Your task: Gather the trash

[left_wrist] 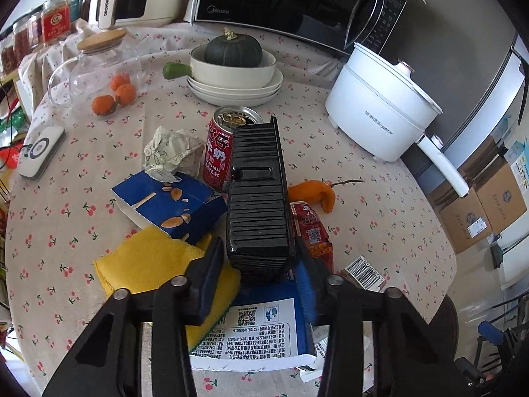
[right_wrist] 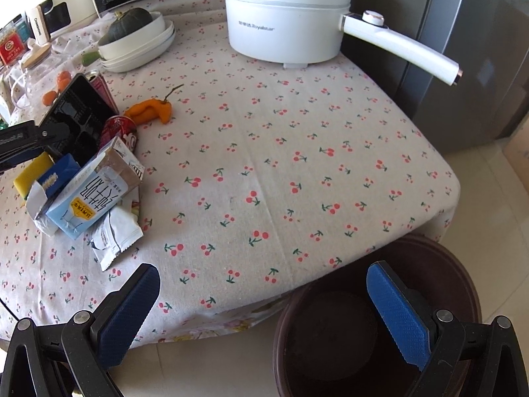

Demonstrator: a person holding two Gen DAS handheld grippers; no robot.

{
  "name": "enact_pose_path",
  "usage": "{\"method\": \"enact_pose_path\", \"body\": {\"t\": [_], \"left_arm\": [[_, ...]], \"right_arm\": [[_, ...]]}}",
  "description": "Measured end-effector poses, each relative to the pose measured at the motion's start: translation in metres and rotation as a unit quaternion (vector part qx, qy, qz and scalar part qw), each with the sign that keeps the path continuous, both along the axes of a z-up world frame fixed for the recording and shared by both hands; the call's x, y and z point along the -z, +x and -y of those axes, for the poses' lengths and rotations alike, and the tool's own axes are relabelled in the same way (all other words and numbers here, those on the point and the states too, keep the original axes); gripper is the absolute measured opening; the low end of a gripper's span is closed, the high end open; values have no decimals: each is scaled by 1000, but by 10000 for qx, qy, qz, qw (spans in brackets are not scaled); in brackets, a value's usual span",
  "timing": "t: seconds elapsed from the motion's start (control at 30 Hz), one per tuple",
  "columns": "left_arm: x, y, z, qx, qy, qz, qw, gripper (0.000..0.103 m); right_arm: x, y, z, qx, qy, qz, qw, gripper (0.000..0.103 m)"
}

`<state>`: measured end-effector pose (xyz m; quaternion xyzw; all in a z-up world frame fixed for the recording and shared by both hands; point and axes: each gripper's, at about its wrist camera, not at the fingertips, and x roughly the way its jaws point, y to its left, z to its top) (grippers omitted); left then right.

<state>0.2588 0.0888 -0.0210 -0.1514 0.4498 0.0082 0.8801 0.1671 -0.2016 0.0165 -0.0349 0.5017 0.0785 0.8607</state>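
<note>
Ribbed black plastic tray (left_wrist: pixel 259 195), tilted above litter

A home kitchen or dining corner is shown: a cherry-print tablecloth (right_wrist: pixel 297 152) is spread over a table crowded with a Midea microwave (left_wrist: pixel 284 3), a white Royalstar electric pot (right_wrist: pixel 287 16), stacked plates (left_wrist: pixel 234 89) and a kabocha squash (left_wrist: pixel 233 49), beside a grey refrigerator (right_wrist: pixel 463 49).

Between the blue-padded fingers (left_wrist: pixel 305 284) sits a glossy black ribbed tray (left_wrist: pixel 258 195). Beyond it stands a red can (left_wrist: pixel 220 152); left lie a yellow cloth (left_wrist: pixel 145 261) and blue box (left_wrist: pixel 168 203). The tablecloth (right_wrist: pixel 297 152) is beige with red cherries, and the bin (right_wrist: pixel 330 337) is dark brown.
</note>
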Motion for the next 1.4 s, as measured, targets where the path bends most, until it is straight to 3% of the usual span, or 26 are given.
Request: {"method": "enact_pose_path", "body": {"t": [0.23, 0.73, 1.13, 1.4], "left_arm": [[-13, -13, -8, -261, 63, 349, 9990, 34], [-60, -74, -45, -571, -298, 1044, 9925, 33], [-75, -140, -91, -705, -503, 1239, 9885, 33], [-65, -173, -124, -743, -386, 1024, 9912, 33]], "right_arm": [[-1, -4, -3, -30, -43, 63, 10000, 103], [-5, -6, -20, 34, -102, 231, 9997, 103], [-3, -1, -65, -152, 99, 270, 9995, 103], [2, 4, -124, -664, 542, 128, 9962, 103]]}}
